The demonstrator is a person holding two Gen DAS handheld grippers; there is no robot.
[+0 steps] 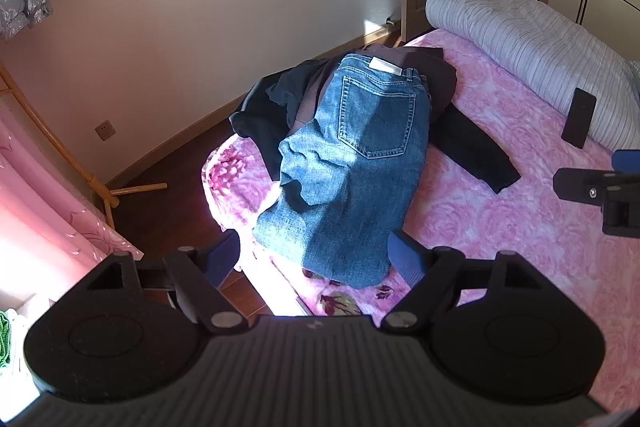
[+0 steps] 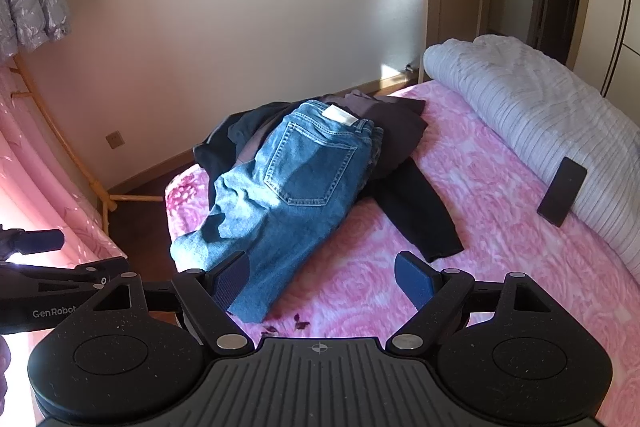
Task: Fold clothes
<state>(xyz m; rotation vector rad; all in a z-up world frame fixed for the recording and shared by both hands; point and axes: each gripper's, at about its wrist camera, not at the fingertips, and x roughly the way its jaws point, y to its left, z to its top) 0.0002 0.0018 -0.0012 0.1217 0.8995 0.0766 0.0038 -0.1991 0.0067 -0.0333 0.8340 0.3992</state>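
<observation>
Pink bed [image 1: 500, 227] under jeans [image 1: 360, 155] draped over dark garments [image 1: 472, 151] — left tool [image 1: 316, 259], right tool [image 2: 322, 281] wide, empty, poised near hem

Denim jeans [image 1: 352, 163], plush pink bed cover [image 1: 500, 227], matt plastic jaws w/ ribbed pads.
</observation>
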